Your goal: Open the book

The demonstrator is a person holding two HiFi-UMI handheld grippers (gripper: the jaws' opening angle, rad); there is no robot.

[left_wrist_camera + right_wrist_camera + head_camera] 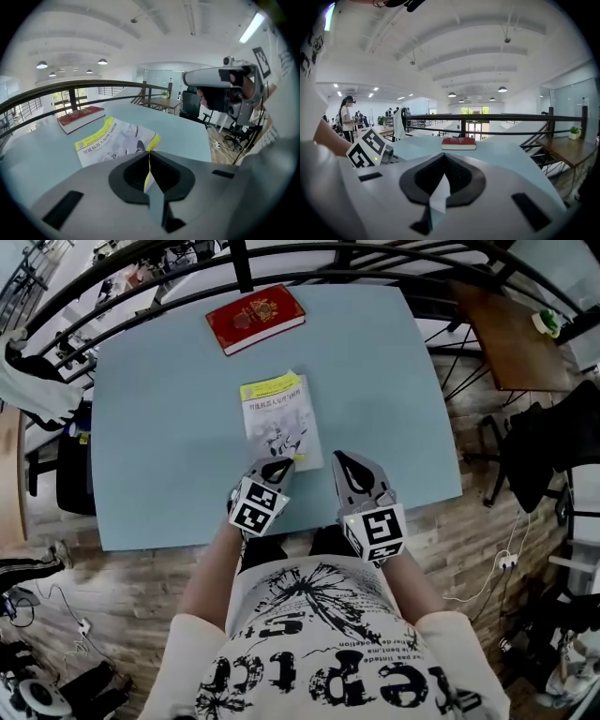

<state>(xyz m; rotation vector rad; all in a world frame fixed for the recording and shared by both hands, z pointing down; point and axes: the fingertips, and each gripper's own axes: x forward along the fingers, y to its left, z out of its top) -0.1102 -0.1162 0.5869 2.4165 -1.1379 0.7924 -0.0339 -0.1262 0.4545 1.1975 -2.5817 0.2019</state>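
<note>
Hazards, left side first: the left gripper [277, 463] has its jaws pinched tight on a thin yellow-edged part of the near edge of the slim paperback booklet with a yellow band and a grey-and-white illustrated cover [279, 418]. We judge that so slight a hold may slip free if the cover is swung over too fast. A pull along the smooth pale blue surface [159, 427], rather than upward, would drag the whole booklet, since nothing pins it down. We cannot tell whether the pinch takes the cover alone or several leaves with it, so the booklet may open at the wrong place; a sharp bend at the pinch could also crease the paper. On the right side, the right gripper [339, 457] has its jaws brought together on nothing. We judge it free to steady the booklet, though a careless approach could knock the booklet askew or strike the left gripper just beside it.

Position: the booklet lies near the middle of the surface, its yellow band away from the person; its near edge reaches the left jaws, and the left gripper view shows the yellow edge running up between them. The right jaws stand just beside the booklet's near right corner, and we see no contact. The thick red hardcover book [255, 317] lies well apart at the far edge.
</note>
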